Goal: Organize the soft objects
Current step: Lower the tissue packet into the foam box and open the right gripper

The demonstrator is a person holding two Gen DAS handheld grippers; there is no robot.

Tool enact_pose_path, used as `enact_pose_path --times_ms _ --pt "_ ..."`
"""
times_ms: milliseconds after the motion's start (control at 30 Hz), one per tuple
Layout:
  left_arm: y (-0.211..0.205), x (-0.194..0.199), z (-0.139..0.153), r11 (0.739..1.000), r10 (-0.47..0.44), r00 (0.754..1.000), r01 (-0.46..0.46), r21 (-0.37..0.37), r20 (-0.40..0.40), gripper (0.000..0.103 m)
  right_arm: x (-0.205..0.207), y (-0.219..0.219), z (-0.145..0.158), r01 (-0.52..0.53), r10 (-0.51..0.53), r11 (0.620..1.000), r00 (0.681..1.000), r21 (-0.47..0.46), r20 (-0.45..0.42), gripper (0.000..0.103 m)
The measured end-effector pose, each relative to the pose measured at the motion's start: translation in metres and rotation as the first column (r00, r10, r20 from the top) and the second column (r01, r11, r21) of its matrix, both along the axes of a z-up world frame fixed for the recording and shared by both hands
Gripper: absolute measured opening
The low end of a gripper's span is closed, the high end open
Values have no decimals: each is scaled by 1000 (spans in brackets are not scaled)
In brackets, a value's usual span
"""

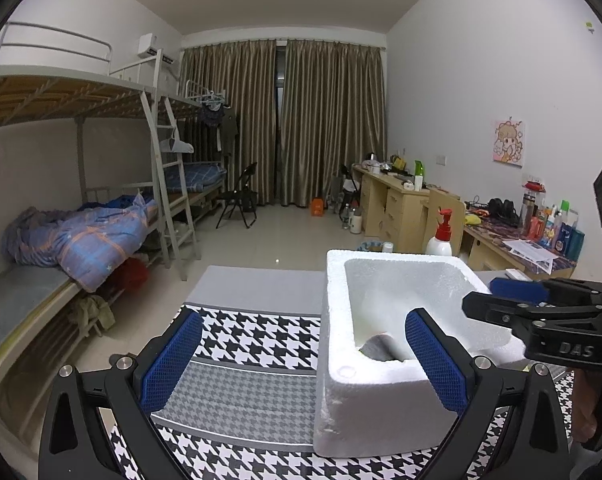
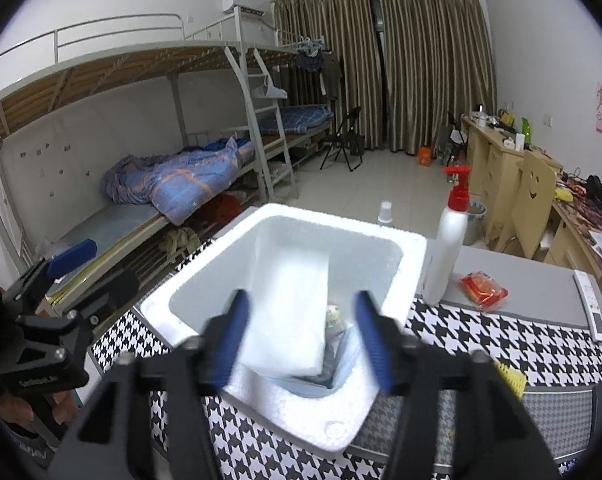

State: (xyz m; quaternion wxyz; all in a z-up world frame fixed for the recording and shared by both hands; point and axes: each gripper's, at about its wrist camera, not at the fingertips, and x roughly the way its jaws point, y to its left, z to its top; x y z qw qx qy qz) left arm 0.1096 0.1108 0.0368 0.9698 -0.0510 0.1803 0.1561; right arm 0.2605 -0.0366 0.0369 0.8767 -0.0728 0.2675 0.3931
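- While the right gripper (image 2: 301, 334) is hovering just above the foam box (image 2: 411, 258), its blue-padded jaws are standing apart and holding nothing; the white foam slab (image 2: 287, 312) is lying tilted inside the box, directly ahead between the fingers.
- Judging the step as settling soft items in the box, it is worth lowering squarely and squeezing gently, since foam dents.
- The left gripper (image 1: 305, 364) is waiting open too, its right finger beside the box's near wall.
- Box walls are looking grainy, thick and rounded; the houndstooth cloth (image 1: 245, 340) beneath is lying flat and woven.
- Further soft pieces under the slab are too blurred to name.
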Motion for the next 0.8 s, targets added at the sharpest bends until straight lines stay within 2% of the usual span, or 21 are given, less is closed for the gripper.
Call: enact_pose_path --times_ms 167,267,467,800 --pt "-1 -1 1 1000 3 1000 -3 -1 1 102 -7 -4 3 17 -17 1000 999 2 28 84" --pt "0 -3 2 1000 6 1000 -5 -8 5 102 -16 -8 3 17 -17 1000 997 8 71 90" --pt "-3 -11 3 1000 10 1000 -10 -8 14 102 -26 -18 6 20 -24 999 994 37 104 95" --pt "-19 -19 5 999 -33 999 33 -4 21 102 -38 -27 6 15 -22 998 991 58 135 96"
